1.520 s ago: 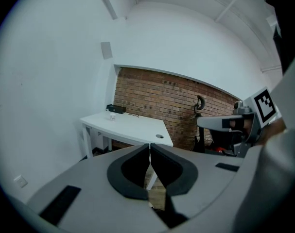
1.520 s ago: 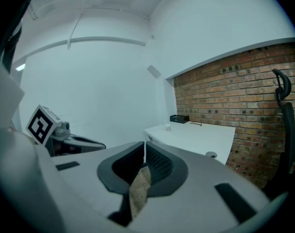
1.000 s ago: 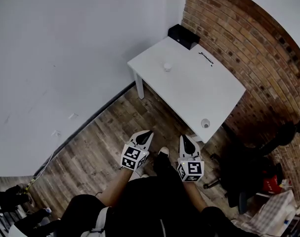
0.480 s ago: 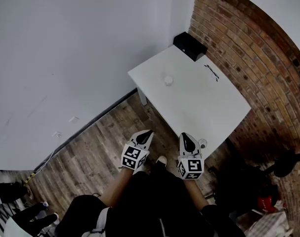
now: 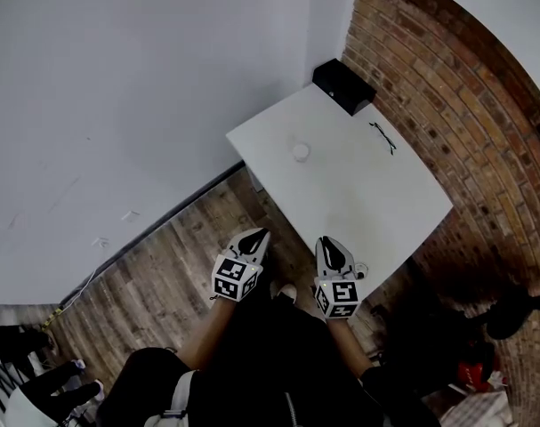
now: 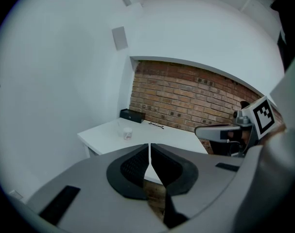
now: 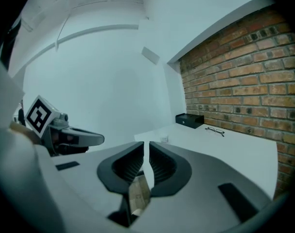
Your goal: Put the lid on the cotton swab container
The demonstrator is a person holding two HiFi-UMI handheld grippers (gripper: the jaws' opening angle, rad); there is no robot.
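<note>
A small clear cotton swab container (image 5: 301, 151) stands on the white table (image 5: 367, 194) near its far left edge. A small round lid (image 5: 360, 272) lies by the table's near edge, just right of my right gripper (image 5: 327, 241). My left gripper (image 5: 259, 234) hangs over the wooden floor, short of the table. Both grippers are shut with nothing between them. In the left gripper view the container (image 6: 127, 133) shows beyond my shut left gripper (image 6: 149, 144). The right gripper view shows my right gripper (image 7: 147, 143) closed, with the container (image 7: 164, 140) small and far off.
A black box (image 5: 342, 85) sits at the table's far corner against the brick wall (image 5: 447, 87). A pair of glasses (image 5: 382, 137) lies near the brick side. A white wall (image 5: 118, 105) runs along the left. Dark furniture (image 5: 510, 314) stands to the right of the table.
The person has come closer to the table, so the lid now lies right beside the right gripper. Both grippers stay shut and side by side.
</note>
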